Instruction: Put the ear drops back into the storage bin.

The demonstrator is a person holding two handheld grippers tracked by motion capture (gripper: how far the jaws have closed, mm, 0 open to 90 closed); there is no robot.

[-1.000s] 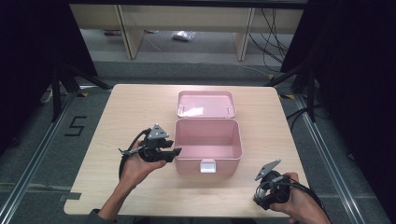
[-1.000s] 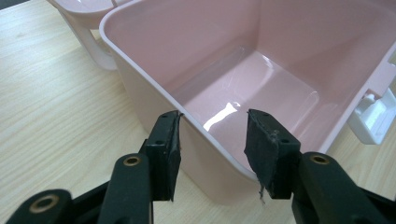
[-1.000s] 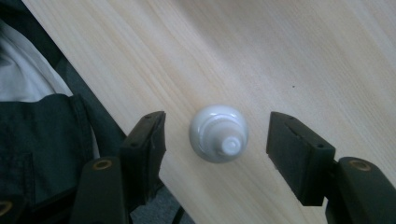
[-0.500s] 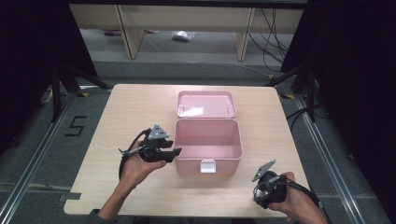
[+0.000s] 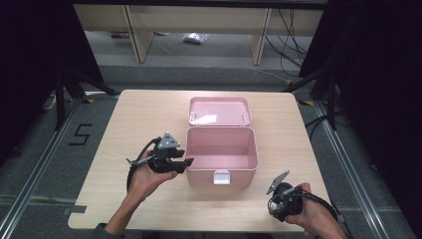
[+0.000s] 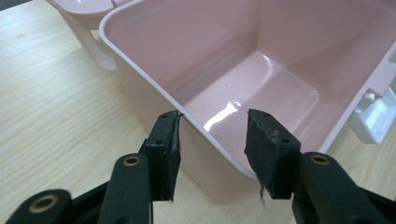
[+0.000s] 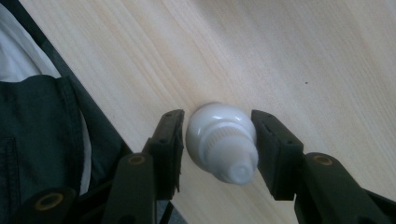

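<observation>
**Lighting check: table's bright, everything around it is murk**

From my end the high view is soft and a bit low-res. The pale wooden table (image 5: 149, 114) is evenly lit from overhead, while both sides of the room drop to near black. Shadows on the tabletop are faint and short.

In the left gripper view there's a white glare patch on the glossy floor of the open pink plastic box (image 6: 224, 116), with streaky reflections up its inner wall. The wood grain is sharp here, and the near black jaws are a little soft.

In the right gripper view the small white ribbed plastic cap (image 7: 223, 142) is blurry and nearly blown out. It throws a soft shadow down-left.
</observation>
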